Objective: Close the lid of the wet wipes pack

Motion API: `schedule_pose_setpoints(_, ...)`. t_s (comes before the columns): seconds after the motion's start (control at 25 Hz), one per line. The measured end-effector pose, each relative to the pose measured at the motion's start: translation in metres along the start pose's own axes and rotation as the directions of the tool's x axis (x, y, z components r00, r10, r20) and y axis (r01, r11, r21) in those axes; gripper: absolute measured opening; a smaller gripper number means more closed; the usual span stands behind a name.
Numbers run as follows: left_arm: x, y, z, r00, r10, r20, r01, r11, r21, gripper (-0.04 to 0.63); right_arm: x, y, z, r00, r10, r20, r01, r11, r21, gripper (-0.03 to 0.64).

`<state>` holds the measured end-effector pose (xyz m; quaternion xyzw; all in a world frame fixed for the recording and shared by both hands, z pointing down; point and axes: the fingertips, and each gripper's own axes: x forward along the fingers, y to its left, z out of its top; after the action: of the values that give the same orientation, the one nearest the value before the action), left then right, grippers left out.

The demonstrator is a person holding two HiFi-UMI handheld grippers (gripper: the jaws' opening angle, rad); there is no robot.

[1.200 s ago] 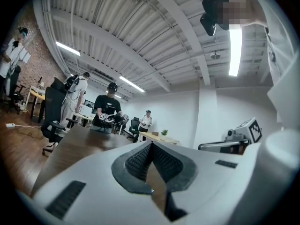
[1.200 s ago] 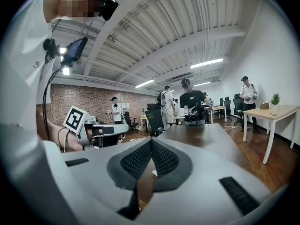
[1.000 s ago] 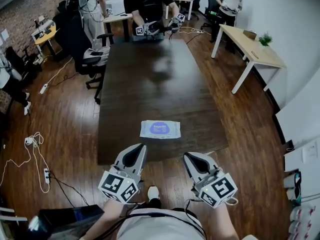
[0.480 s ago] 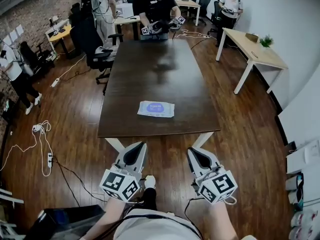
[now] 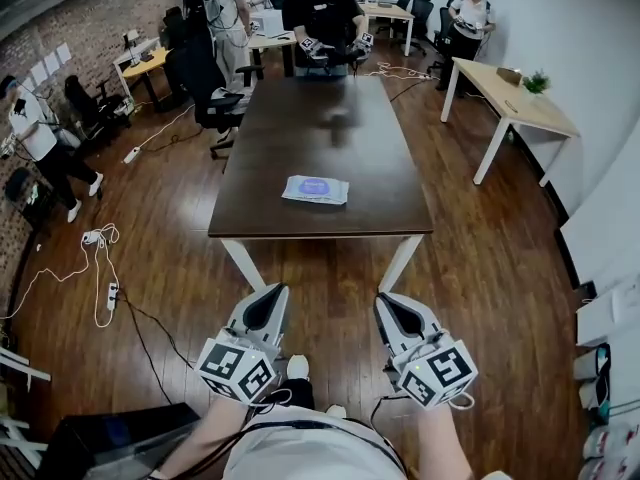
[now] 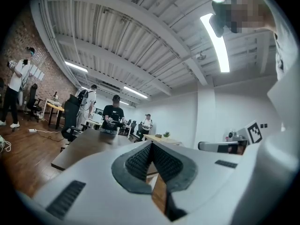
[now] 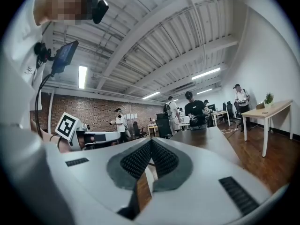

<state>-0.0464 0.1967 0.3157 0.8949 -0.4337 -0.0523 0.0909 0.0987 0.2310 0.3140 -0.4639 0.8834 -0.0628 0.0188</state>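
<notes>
Pack (image 5: 315, 190) lies flat on the table (image 5: 300, 118), midway along its near edge, lid (image 5: 318, 186) up and too small to judge sealed. You stand well back. Left gripper (image 5: 271, 292) and right gripper (image 5: 389, 300) point level, jaws pressed together, empty. Likely step: approach. Next: step in and press a closed tip onto the lid.

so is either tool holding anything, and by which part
Nothing is held: the left tool and the right tool are both shut and empty, and the wet wipes pack lies on the table, away from both.
</notes>
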Motion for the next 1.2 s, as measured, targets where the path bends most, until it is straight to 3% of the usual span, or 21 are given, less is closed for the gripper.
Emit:
schedule_pose_setpoints(0.32,-0.01,-0.012,0.018,0.999,-0.031,0.023,0.031,0.999,0.018,0.002,-0.018,0.02,0.013,0.999,0.002,0.036,-0.002,1.0,-0.01,0.008)
schedule_pose_setpoints(1.2,-0.004,0.04,0.043,0.995,-0.102,0.017,0.101,0.995,0.007,0.002,0.03,0.049,0.025,0.999,-0.028,0.019,0.029,0.997,-0.072,0.008)
